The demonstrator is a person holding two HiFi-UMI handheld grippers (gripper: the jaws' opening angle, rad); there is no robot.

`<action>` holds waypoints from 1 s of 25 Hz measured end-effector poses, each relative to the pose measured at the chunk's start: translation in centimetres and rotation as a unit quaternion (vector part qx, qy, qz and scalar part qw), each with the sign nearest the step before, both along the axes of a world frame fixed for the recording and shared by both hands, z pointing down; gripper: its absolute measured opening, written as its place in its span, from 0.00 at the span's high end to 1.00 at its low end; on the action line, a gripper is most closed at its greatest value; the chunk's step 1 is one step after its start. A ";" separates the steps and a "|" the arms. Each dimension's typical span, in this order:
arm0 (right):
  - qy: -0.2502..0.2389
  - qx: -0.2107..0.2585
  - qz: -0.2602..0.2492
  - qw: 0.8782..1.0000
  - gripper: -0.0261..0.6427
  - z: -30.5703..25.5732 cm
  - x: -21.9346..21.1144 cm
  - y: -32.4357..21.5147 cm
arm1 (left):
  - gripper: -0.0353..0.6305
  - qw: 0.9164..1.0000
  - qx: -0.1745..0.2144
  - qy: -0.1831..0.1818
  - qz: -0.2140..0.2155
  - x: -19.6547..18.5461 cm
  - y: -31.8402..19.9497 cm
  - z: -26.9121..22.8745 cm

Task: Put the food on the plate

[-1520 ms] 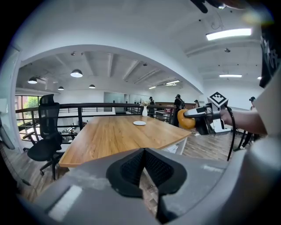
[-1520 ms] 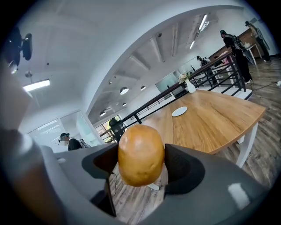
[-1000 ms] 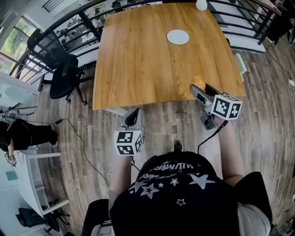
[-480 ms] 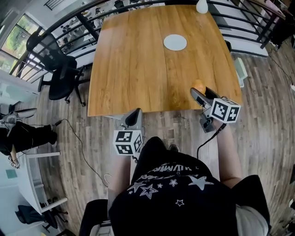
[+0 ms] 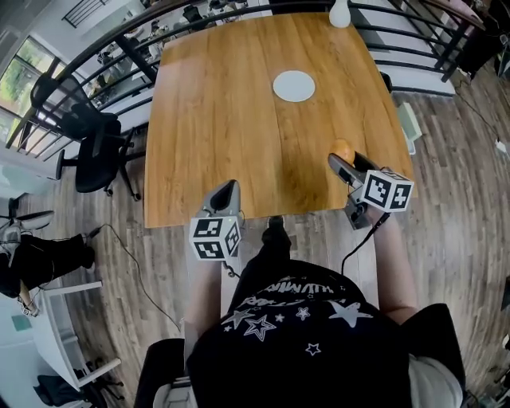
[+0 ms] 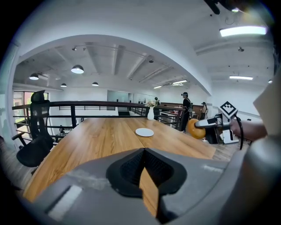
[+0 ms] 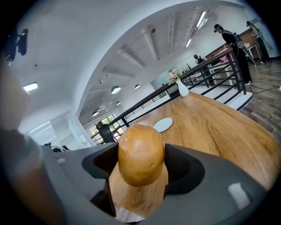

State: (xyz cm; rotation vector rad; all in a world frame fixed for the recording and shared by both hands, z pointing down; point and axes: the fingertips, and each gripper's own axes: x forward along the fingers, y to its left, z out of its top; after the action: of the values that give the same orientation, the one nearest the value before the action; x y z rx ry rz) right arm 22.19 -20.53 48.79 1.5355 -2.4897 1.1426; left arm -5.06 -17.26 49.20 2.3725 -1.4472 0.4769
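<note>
A golden-brown bread roll (image 5: 343, 149) (image 7: 140, 154) is clamped between the pads of my right gripper (image 5: 346, 162) (image 7: 140, 163), just above the wooden table's (image 5: 215, 119) near right corner. The same roll (image 6: 195, 128) shows at the right of the left gripper view. A small white plate (image 5: 294, 85) (image 6: 144, 132) (image 7: 163, 125) lies empty on the far half of the table, well beyond the roll. My left gripper (image 5: 225, 191) (image 6: 143, 151) hovers at the table's near edge, its jaws together and holding nothing.
A white vase (image 5: 339, 12) (image 6: 150, 114) (image 7: 182, 90) stands at the table's far edge. A black railing (image 5: 103, 56) runs behind and along the table. An office chair (image 5: 88, 143) sits left of the table. People stand far off beyond the railing.
I have stepped closer to the table. My left gripper has moved forward to the table's near edge. The right gripper still holds the roll in about the same place.
</note>
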 end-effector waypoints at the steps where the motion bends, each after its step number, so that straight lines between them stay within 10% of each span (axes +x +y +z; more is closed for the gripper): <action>1: 0.005 0.000 0.004 1.000 0.46 -0.1 0.2 -0.9 | 0.95 1.000 0.004 0.002 0.001 0.0 -1.4 -0.4; 25: 0.099 -0.009 0.032 0.995 0.46 -1.7 -0.7 -20.9 | 0.95 0.998 0.014 0.031 0.049 -1.6 -21.5 -3.1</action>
State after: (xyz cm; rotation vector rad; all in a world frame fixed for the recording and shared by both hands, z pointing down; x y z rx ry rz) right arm 21.46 -41.47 47.10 1.6469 -2.3133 0.9631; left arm -6.70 -38.81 46.09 2.4657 -1.3241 0.4058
